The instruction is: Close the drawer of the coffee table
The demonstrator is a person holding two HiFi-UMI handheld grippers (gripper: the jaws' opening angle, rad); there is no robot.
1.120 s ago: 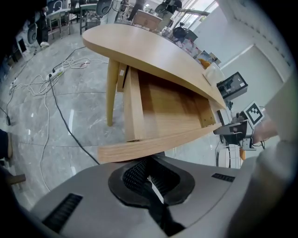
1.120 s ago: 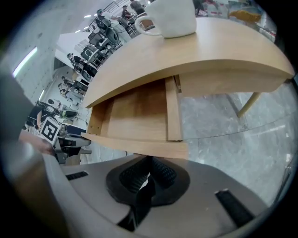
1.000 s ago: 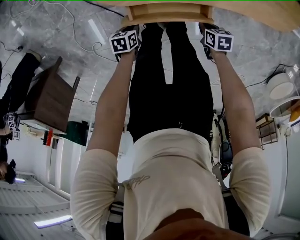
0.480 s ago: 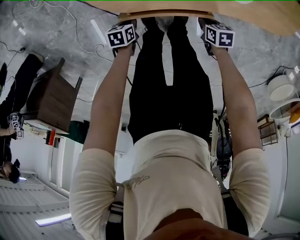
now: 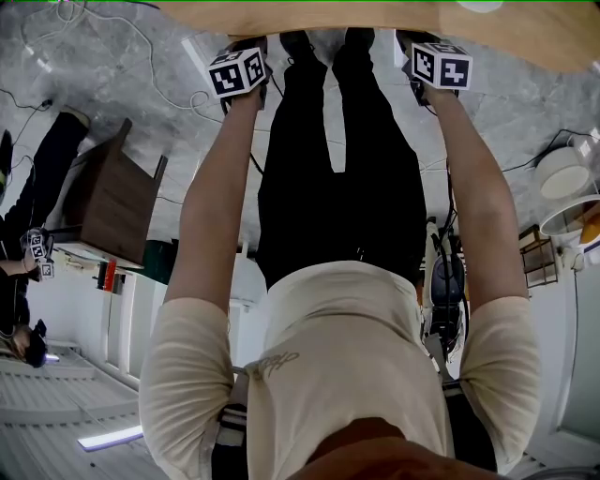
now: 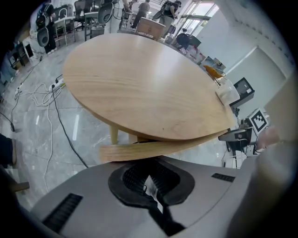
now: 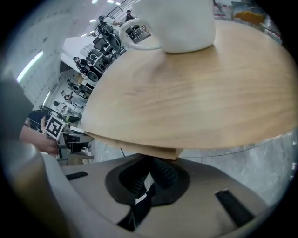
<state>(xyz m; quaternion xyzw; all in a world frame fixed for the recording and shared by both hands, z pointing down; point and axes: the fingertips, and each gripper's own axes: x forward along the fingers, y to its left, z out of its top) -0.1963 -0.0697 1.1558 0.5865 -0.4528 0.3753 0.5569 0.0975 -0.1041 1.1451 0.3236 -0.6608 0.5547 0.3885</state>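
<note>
The round pale-wood coffee table [image 5: 375,21] runs along the top edge of the head view. Its drawer front [image 6: 139,149] shows as a wooden strip just under the table top, close ahead of my left gripper [image 6: 148,179], whose ribbed pads are shut on nothing. The same drawer front [image 7: 142,148] lies right before my right gripper [image 7: 146,179], also shut and empty. In the head view both arms reach out, with the left gripper [image 5: 240,67] and right gripper [image 5: 433,60] at the table's edge; their tips are hidden. A white mug [image 7: 179,23] stands on the table top.
Cables [image 6: 39,93] trail over the grey marble floor left of the table. A dark wooden cabinet [image 5: 108,202] stands at the left, with another person [image 5: 21,253] beside it. White round lamps or bowls [image 5: 562,173] sit at the right. My legs [image 5: 333,141] stand between the arms.
Both grippers have moved forward toward the table, and the drawer that stuck out between them has slid in under the table top.
</note>
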